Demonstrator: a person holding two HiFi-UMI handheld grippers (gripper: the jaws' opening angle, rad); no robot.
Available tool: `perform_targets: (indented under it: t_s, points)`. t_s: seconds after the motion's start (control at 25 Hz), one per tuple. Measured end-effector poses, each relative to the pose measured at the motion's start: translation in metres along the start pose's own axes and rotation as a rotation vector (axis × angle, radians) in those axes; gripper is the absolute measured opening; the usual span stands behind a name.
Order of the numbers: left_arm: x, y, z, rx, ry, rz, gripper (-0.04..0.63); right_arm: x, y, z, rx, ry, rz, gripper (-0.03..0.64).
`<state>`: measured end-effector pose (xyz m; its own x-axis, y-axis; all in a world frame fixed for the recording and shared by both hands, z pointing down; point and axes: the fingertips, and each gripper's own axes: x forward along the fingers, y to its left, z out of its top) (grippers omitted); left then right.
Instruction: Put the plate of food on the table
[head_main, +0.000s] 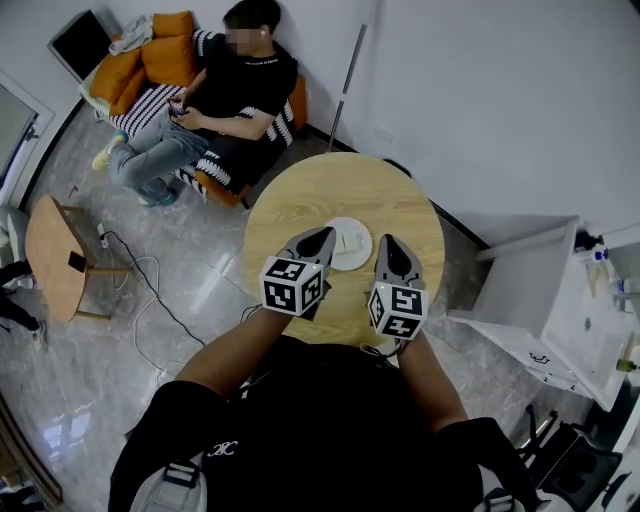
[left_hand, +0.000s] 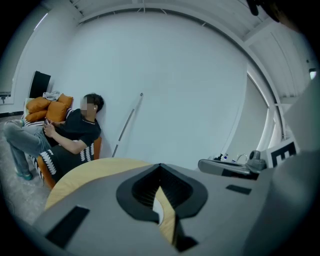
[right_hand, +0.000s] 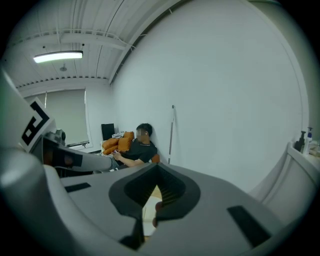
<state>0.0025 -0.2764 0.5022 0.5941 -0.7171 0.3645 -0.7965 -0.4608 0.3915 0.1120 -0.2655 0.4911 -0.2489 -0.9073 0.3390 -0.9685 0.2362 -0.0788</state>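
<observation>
A white plate (head_main: 352, 247) with pale pieces of food lies on the round wooden table (head_main: 330, 185), near its front edge. My left gripper (head_main: 325, 233) hovers over the plate's left rim with its jaws shut and nothing between them. My right gripper (head_main: 386, 240) is just right of the plate, also shut and empty. In the left gripper view, the left gripper (left_hand: 160, 167) shows a sliver of white plate (left_hand: 157, 207) and table wood through the slit of its jaws. The right gripper view shows the right gripper (right_hand: 159, 167) the same way, shut.
A person (head_main: 225, 95) sits on an orange sofa beyond the table at the back left. A small wooden side table (head_main: 55, 255) and floor cables (head_main: 150, 290) lie to the left. A white sink cabinet (head_main: 560, 300) stands right. A pole (head_main: 348, 85) leans on the wall.
</observation>
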Motion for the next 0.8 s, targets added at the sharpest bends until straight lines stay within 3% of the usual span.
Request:
perform_targets:
  t_s: [0.24, 0.8]
  points:
    - [-0.002, -0.009, 0.011, 0.019, -0.023, -0.022, 0.008, -0.001, 0.002, -0.001, 0.004, -0.005, 0.004, 0.008]
    - [-0.002, -0.005, -0.002, 0.021, 0.019, -0.025, 0.008, -0.002, 0.005, 0.000, 0.012, -0.008, -0.001, 0.008]
